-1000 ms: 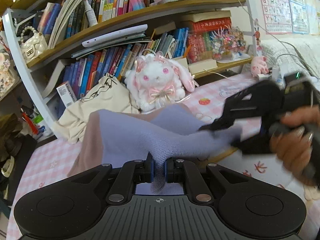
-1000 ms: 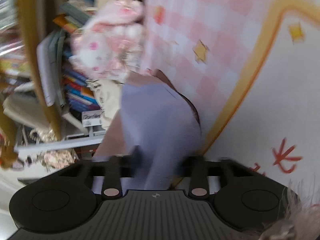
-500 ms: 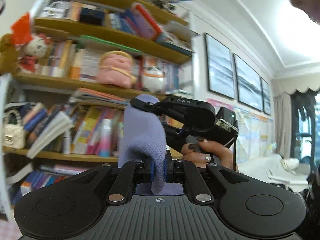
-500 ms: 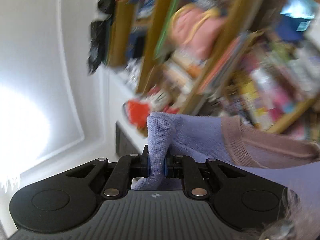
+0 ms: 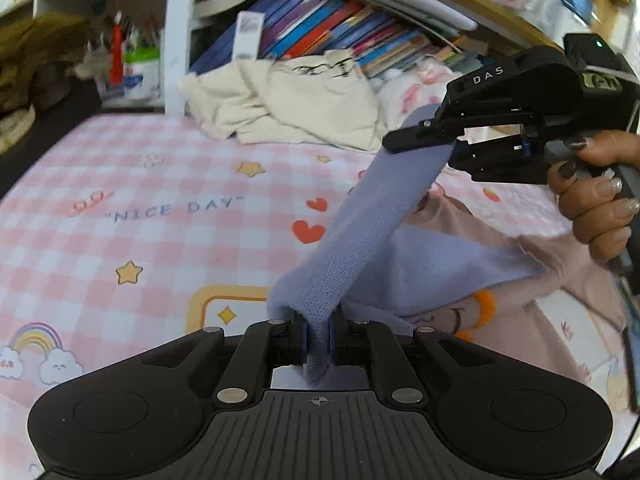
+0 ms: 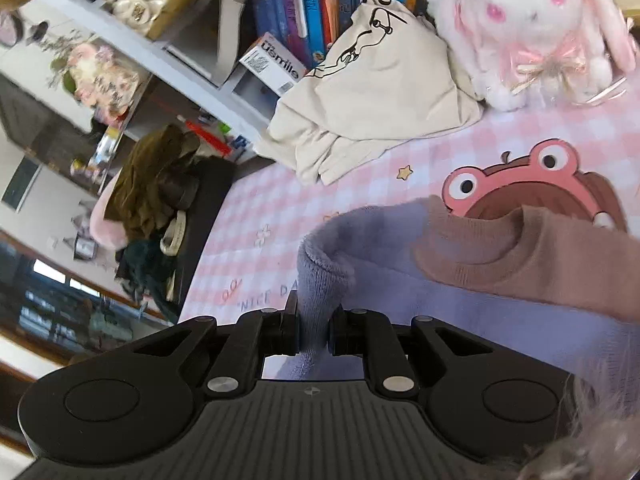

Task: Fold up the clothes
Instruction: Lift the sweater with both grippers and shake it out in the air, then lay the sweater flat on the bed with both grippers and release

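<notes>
The left gripper (image 5: 319, 334) clamps a fold of the lavender sweater (image 5: 360, 232); the right gripper (image 6: 313, 332) pinches another part. The knit stretches between them above the pink checked bedsheet (image 5: 160, 216), its lower part seemingly resting there, blurred. A cream garment (image 6: 372, 92) lies near the bookshelf (image 5: 320, 28).

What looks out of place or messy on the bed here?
A cream garment lies crumpled in a heap against the bookshelf, unfolded. The lavender sweater, pinched by the left gripper and right gripper, hangs bunched above the checked sheet. Nothing looks damaged.
</notes>
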`<action>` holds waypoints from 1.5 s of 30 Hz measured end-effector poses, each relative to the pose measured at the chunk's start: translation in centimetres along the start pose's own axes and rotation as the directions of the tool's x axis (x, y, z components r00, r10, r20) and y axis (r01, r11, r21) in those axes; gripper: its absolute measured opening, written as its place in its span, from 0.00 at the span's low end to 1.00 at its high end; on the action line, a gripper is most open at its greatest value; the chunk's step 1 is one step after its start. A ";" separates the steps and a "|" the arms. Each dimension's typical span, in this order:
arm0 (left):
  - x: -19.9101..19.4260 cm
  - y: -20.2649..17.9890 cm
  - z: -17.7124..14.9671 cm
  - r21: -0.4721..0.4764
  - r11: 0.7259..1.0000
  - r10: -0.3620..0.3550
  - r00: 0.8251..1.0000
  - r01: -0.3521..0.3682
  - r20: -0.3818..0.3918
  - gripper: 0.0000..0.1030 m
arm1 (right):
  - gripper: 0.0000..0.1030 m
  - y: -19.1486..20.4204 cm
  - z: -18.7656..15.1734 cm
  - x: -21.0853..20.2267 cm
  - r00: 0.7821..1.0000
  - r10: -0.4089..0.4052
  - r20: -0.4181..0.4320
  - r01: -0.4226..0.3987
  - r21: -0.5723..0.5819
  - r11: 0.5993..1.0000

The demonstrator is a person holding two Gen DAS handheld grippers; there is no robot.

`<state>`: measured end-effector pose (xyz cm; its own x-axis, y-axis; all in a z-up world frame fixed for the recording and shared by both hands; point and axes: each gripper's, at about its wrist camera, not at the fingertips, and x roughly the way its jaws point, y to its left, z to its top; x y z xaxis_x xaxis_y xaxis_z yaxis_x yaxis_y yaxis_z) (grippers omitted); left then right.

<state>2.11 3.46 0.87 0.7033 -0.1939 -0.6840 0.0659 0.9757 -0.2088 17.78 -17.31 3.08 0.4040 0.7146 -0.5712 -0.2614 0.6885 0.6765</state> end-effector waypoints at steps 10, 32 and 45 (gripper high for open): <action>2.4 2.7 1.1 0.029 0.996 0.087 0.996 -0.086 -0.029 0.31 | 0.69 1.2 -0.9 1.3 0.992 -0.108 0.071 0.123 -0.244 0.962; -0.9 0.6 -3.0 -0.228 0.970 0.064 0.995 -0.079 -0.071 0.62 | 0.64 -11.7 -14.1 -11.8 0.903 -0.429 -0.010 0.408 -0.286 0.867; 1.2 -0.3 -1.0 -0.389 0.921 0.012 1.000 -0.017 -0.017 0.04 | 0.09 -10.1 -14.6 -9.8 0.896 -0.443 0.023 0.385 -0.535 0.752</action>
<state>2.21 2.79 -0.57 0.6922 -0.1841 -0.6979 -0.2270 0.8623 -0.4526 3.70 -29.52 -4.93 0.4976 0.3330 -0.8009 -0.5105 0.8589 0.0399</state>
